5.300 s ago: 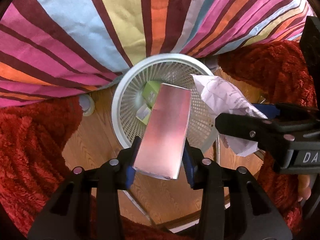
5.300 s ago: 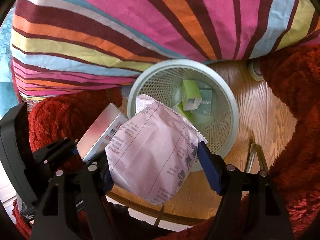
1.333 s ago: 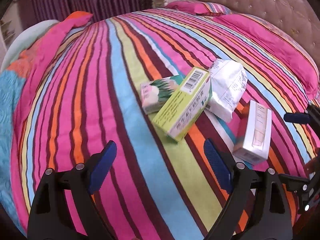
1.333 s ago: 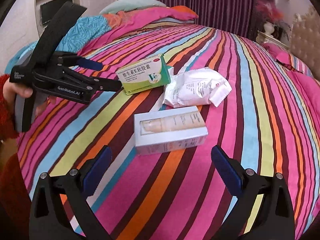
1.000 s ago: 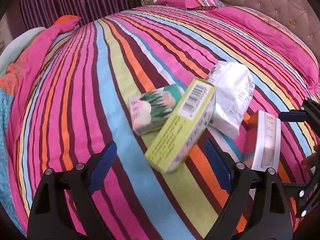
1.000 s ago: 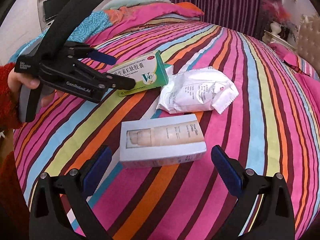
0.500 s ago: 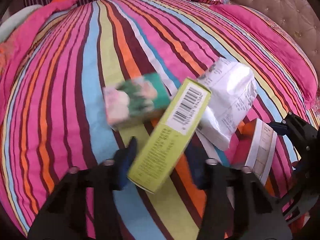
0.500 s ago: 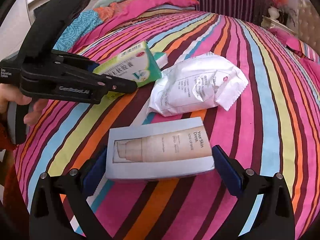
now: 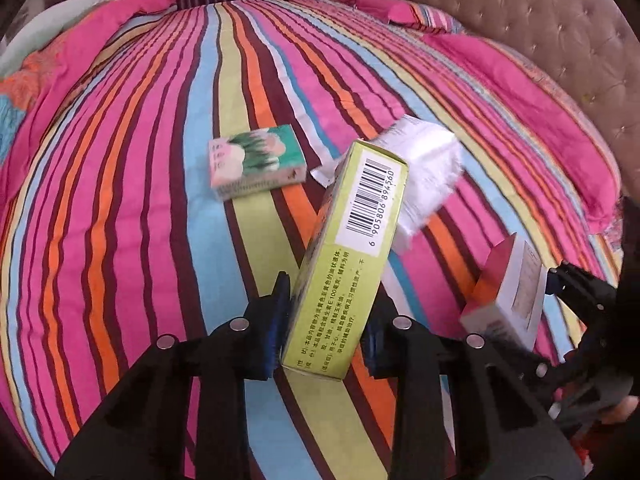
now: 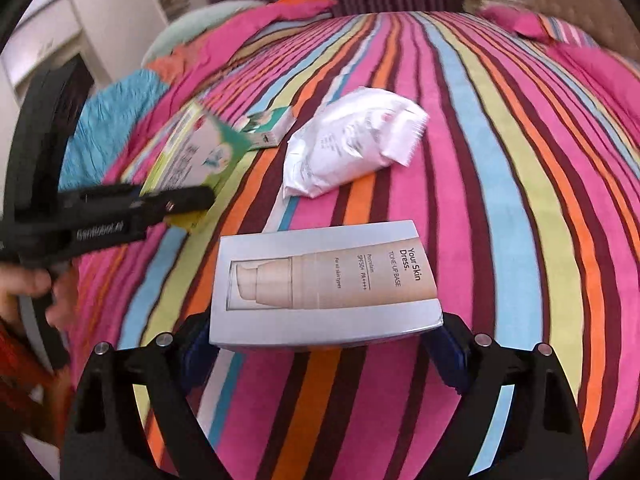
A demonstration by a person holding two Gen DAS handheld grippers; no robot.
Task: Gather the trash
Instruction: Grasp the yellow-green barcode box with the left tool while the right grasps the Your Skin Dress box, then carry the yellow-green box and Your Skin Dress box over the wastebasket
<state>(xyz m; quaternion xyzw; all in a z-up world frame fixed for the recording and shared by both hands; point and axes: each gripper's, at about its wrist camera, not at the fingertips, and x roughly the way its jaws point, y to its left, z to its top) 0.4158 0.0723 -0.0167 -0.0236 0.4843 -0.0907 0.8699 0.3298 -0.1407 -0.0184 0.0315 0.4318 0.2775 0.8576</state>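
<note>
My left gripper (image 9: 324, 320) is shut on a yellow-green medicine box (image 9: 352, 248) with a barcode and holds it tilted above the striped bed. In the right wrist view the same gripper (image 10: 188, 200) shows at the left, blurred, with that box (image 10: 192, 152). My right gripper (image 10: 324, 348) is closing its jaws on a silver skincare box (image 10: 324, 280). Both blue pads touch the box's ends. From the left wrist view this box (image 9: 508, 300) stands tipped on edge at the right. A white packet (image 10: 348, 140) and a small green box (image 9: 256, 162) lie on the bed beyond.
The striped bedspread (image 9: 120, 200) fills both views. Pink pillows (image 9: 500, 72) and a tufted headboard (image 9: 540, 20) are at the far right. A person's hand (image 10: 28, 284) and a red sleeve hold the left gripper's handle. White cabinets (image 10: 80, 12) stand beyond the bed's left side.
The left jaws closed on the yellow-green box and lifted it off the bed. The right jaws came around the silver box and narrowed onto it. The box has tipped up.
</note>
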